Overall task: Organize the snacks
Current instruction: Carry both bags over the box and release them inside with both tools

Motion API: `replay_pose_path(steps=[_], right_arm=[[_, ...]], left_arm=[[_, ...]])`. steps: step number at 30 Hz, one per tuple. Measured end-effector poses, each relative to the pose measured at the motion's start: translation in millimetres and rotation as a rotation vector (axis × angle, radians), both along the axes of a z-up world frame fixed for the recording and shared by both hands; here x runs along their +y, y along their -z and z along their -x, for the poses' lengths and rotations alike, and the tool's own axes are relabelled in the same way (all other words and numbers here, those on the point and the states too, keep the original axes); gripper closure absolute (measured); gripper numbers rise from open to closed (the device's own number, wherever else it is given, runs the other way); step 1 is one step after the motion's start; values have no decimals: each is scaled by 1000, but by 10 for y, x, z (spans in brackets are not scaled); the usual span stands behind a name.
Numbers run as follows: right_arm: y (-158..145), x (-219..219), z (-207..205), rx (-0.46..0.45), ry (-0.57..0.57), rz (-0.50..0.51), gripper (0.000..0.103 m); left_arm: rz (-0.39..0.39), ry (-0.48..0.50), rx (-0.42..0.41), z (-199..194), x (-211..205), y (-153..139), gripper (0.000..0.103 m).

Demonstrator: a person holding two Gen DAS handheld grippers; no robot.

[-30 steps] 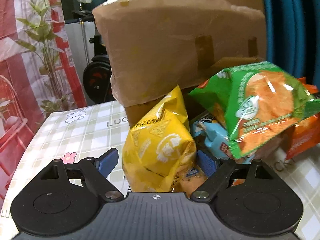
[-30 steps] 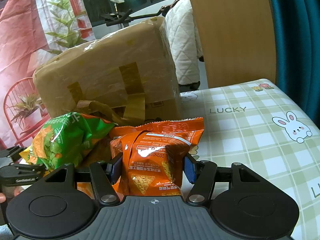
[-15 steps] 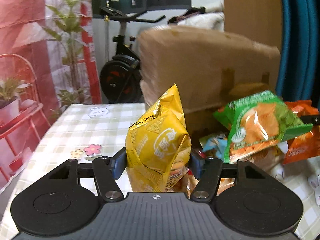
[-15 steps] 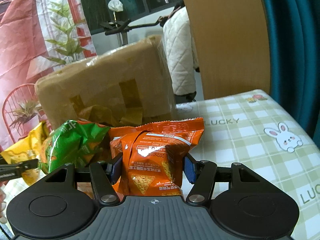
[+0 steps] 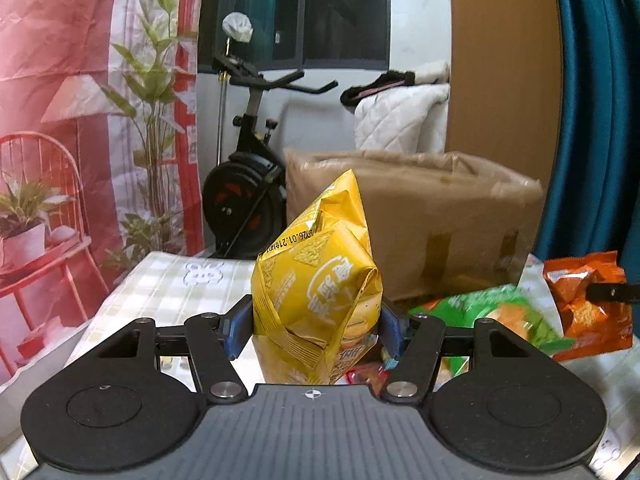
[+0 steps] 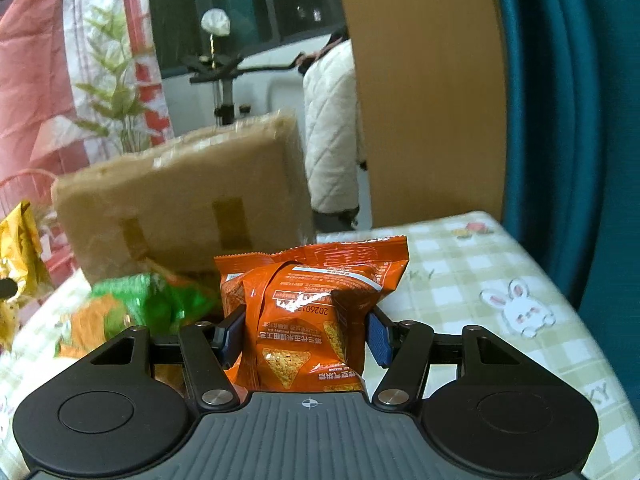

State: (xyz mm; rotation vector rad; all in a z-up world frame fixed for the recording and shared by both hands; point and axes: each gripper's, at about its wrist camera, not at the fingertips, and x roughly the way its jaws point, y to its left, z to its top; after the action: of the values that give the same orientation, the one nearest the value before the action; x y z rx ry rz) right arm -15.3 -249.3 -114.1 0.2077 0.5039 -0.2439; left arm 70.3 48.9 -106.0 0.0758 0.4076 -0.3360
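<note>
The left gripper (image 5: 316, 326) pinches a yellow chip bag (image 5: 320, 300) between its blue fingers (image 5: 237, 330) – held upright above the checked counter (image 5: 168, 284). The right gripper (image 6: 306, 334) clamps an orange chip bag (image 6: 308, 320) likewise – a green chip bag (image 6: 132, 312) lies beside the cardboard box (image 6: 180, 204)

The left gripper (image 5: 316, 324) has closed on the yellow bag (image 5: 320, 288) and lifted it. The right gripper (image 6: 306, 334) has raised the orange bag (image 6: 308, 316); the box (image 5: 416, 232) sits lower in frame.
</note>
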Motion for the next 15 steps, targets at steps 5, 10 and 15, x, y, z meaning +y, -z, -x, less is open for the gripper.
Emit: replay_pose_path(steps=[5,10,15], right_arm=[[-457,-46,-35,-117,-14,23,47],[-954,-44,-316,-226,-67,82,47],[-1312,12,-816,-295,-140,124,47]], left_arm=[[26,25,-62,-33,-78,-268,37],[51,48,-124,-227,-237,-619,37],[94,72,-156,-559,-414,-901,37]])
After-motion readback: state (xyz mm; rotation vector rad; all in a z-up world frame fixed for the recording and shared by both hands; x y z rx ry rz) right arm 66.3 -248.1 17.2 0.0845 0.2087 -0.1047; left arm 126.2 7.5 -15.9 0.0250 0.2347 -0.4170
